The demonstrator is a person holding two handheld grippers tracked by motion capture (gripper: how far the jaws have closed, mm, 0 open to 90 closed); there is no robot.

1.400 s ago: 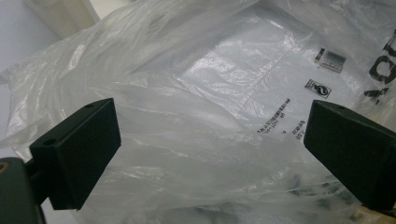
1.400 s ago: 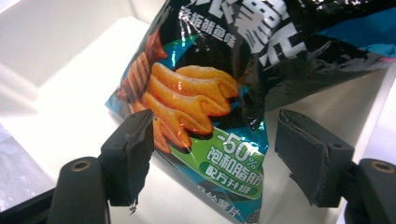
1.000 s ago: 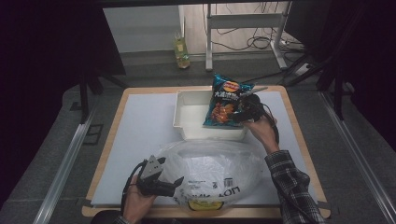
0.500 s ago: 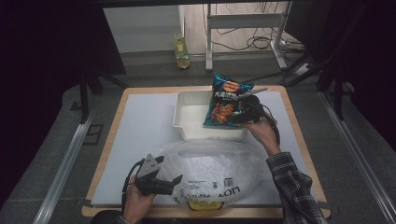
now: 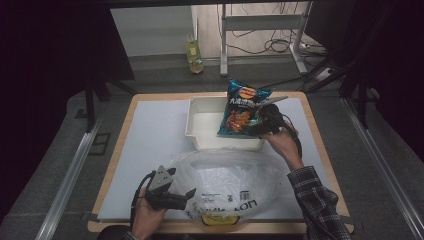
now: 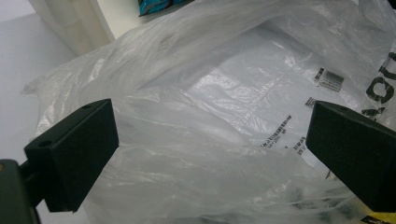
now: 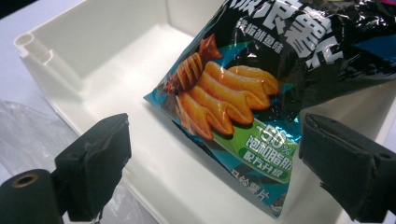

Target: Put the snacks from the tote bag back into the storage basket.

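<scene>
Right tool [image 5: 261, 125] sits at about 1 o'clock on the desk [image 5: 150, 145], and its jaws are spread wide. In the right gripper view the chip bag [image 7: 261, 88] is in front of and between them, but neither jaw is actually touching it, so nothing is gripped. The right hand [image 5: 281, 141] reaches in from the 5 o'clock corner, with the forearm in a plaid sleeve [image 5: 315, 200] angled up and to the left toward the bin.

The chip bag [image 5: 242, 107] stands tilted in the right part of the white bin [image 5: 200, 120]. Its bottom corner rests on the bin floor and its top leans out past the far rim. The bin sits at the 12 o'clock side of the desk.

Left tool [image 5: 181, 196] is down at 7 o'clock with its jaws wide open too. In the left gripper view they frame the clear plastic bag [image 6: 219, 107] and have no hold on it. The left hand [image 5: 150, 212] comes in from the bottom edge, with the tool pointing to the right at the bag.

The plastic bag [image 5: 225, 182] lies crumpled across the near middle of the desk, just in front of the bin. There's dark print and a barcode on its near side.

Off the desk, a yellowish bottle [image 5: 194, 55] stands on the floor beyond the far edge, at 12 o'clock.
</scene>
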